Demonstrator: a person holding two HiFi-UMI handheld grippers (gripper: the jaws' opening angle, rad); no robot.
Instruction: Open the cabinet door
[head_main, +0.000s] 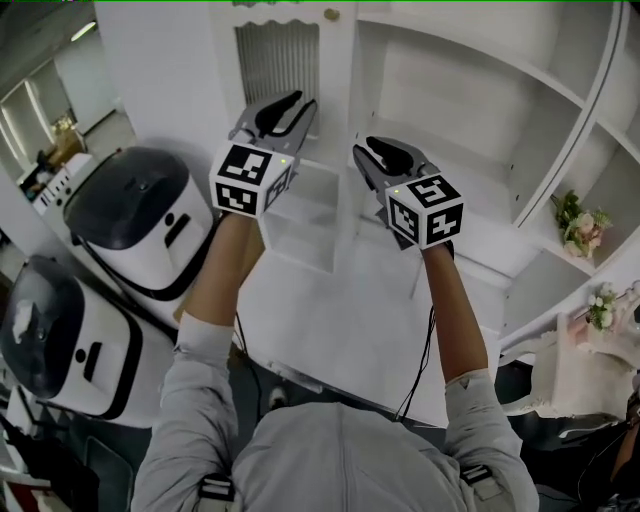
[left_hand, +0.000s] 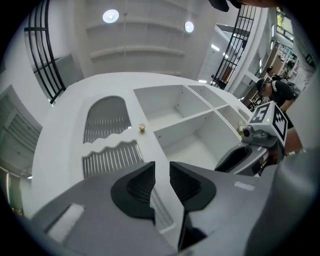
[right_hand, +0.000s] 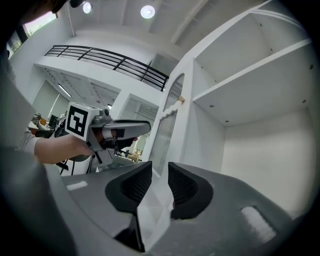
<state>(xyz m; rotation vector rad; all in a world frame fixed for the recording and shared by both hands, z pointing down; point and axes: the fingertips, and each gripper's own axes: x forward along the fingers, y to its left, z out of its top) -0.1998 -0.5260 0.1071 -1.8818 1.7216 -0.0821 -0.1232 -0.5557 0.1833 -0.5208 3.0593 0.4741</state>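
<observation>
- The cabinet door (left_hand: 107, 131), white with slatted panels, is sitting at the left of the unit, and as far as I can tell it's looking flush with the frame, so I'm calling it shut.
- Its small brass knob (left_hand: 142, 128) is sitting on the door's right edge, right next to the open shelves (left_hand: 175, 107).
- So we're looking at the reach-in step: nothing is touching the knob, and no actual opening is happening yet.
- The left gripper (left_hand: 162, 172) is pointing at the lower part of the door with a slight upward tilt. Its jaws are standing apart with nothing between the pads, and the knob is sitting above and a bit left of them.
- The right gripper (right_hand: 160, 172) is riding beside it, roughly level, aiming at the upright between door and shelves. Its jaws are gaping too, pinching nothing.
- Both forearms are stretching out side by side in front of the person, marker cubes facing up toward the head camera.
- I'm guessing one gripper needs to be lifting to knob height, closing on the knob, then pulling out in an arc, with the hinges probably on the far left side.
- A see-through box (head_main: 300, 215) is sitting on the counter (head_main: 330, 330) under the grippers, possibly in the swing path.
</observation>
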